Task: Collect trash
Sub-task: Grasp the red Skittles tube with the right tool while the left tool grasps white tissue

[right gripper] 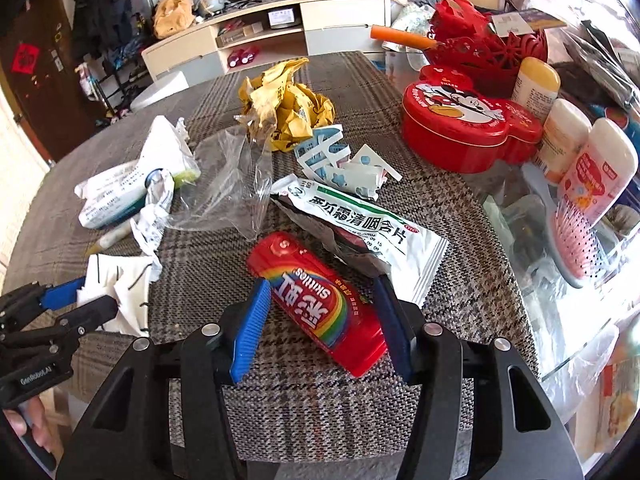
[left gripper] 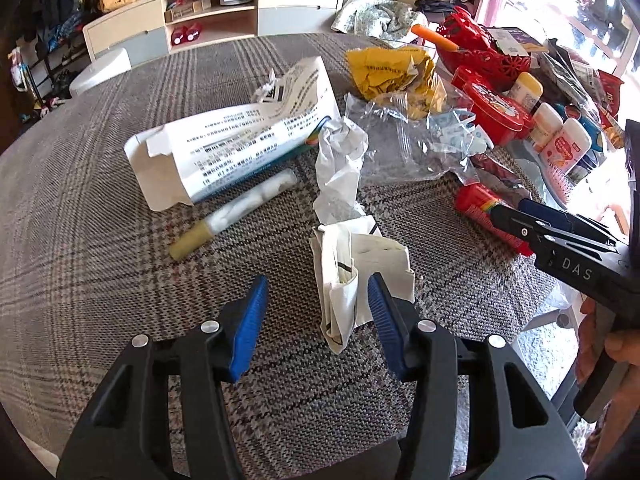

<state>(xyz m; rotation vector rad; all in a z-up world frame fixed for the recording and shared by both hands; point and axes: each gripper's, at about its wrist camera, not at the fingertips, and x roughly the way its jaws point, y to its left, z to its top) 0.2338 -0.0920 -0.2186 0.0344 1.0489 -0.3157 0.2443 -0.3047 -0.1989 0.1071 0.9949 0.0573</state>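
Observation:
Trash lies on a plaid tablecloth [left gripper: 100,240]. My left gripper [left gripper: 318,300] is open, its blue pads either side of a crumpled white paper [left gripper: 352,276], which also shows in the right wrist view [right gripper: 120,292]. My right gripper [right gripper: 320,308] is open around a red Skittles container [right gripper: 320,300], seen in the left wrist view [left gripper: 480,208] too. Other trash: a torn white box [left gripper: 224,144], a yellow-capped tube [left gripper: 232,212], clear plastic film [left gripper: 400,148], a yellow crumpled wrapper [right gripper: 284,108], a white lozenge sachet [right gripper: 360,220], blue-white scraps [right gripper: 340,164].
A red Mickey tin [right gripper: 460,128], red basket [right gripper: 480,48], lotion bottles [right gripper: 596,176] and a pink hairbrush [right gripper: 576,248] crowd the right side on glass. A TV cabinet [right gripper: 280,28] stands behind the table. The table's edge runs close on the right.

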